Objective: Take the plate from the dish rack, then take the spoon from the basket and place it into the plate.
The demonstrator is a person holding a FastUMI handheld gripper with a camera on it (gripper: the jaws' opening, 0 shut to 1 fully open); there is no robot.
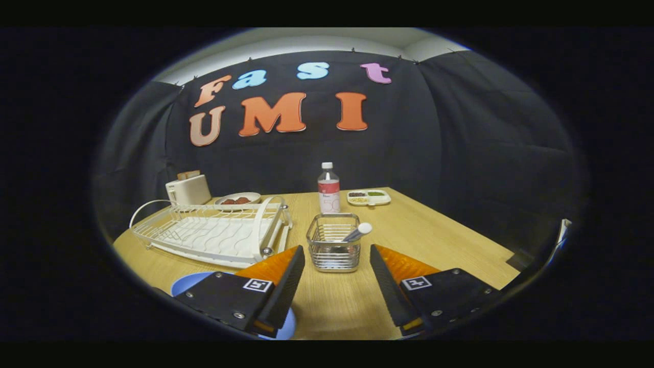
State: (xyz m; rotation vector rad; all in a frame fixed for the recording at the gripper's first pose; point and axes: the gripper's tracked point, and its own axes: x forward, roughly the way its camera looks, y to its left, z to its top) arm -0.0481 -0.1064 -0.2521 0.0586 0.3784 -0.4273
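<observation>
Gripper view | gripper (337, 250) open, empty | spoon (357, 232) in basket (333, 249) just ahead between fingers | blue plate (194, 281) on worktop (434, 235) under left finger, beside dish rack (209, 232)

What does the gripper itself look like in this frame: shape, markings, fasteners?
The gripper has two wedge-shaped fingers tapering forward, with ribbed outer faces. Each sits on a flat plate fastened with round silver screws and carries a small square black-and-white marker tag. No cables in sight.
</observation>
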